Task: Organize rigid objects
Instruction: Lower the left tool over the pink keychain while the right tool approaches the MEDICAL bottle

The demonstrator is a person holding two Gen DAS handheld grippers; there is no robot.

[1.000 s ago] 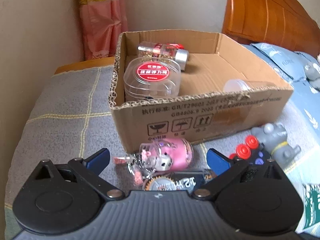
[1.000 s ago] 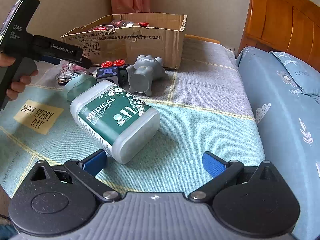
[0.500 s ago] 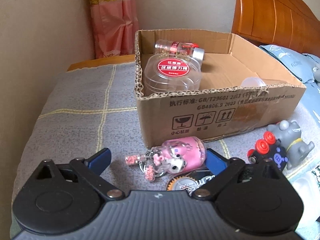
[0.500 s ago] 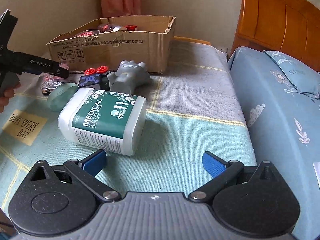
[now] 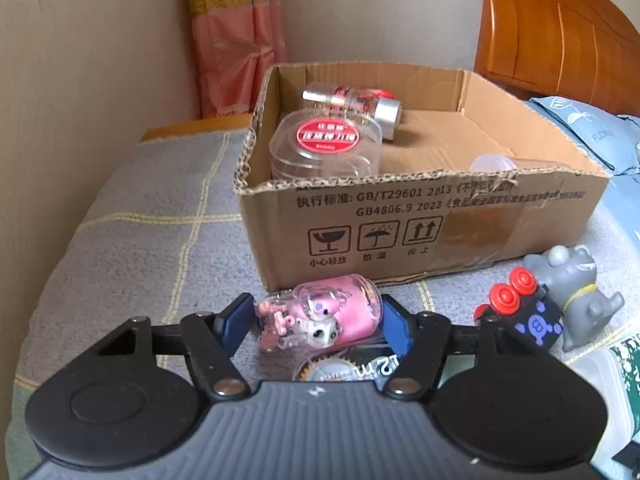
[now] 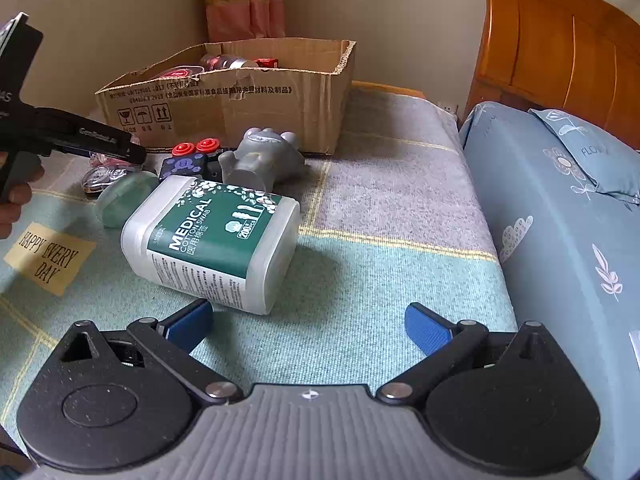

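Note:
A pink see-through toy bottle (image 5: 340, 316) with a charm chain lies on the blanket in front of the cardboard box (image 5: 440, 216). My left gripper (image 5: 318, 316) has its jaws closing around it, and the blue pads (image 5: 236, 320) sit against both its ends. The right wrist view shows the same left gripper (image 6: 120, 148) low beside the box (image 6: 240, 104). My right gripper (image 6: 308, 316) hangs open over the blanket, just short of a white medical cotton swab container (image 6: 216, 240) lying on its side. Nothing is between its fingers.
Inside the box lie a clear round tub with a red label (image 5: 324, 148) and a glass bottle (image 5: 352, 100). A grey figurine (image 5: 572, 292), a black cube with red buttons (image 5: 524, 320), a round tin (image 5: 344, 368) and a green disc (image 6: 124, 196) lie nearby. A blue quilt (image 6: 560, 240) bounds the right.
The left gripper's jaws have come in from wide apart to the ends of the pink bottle. The right gripper has stayed open and about where it was.

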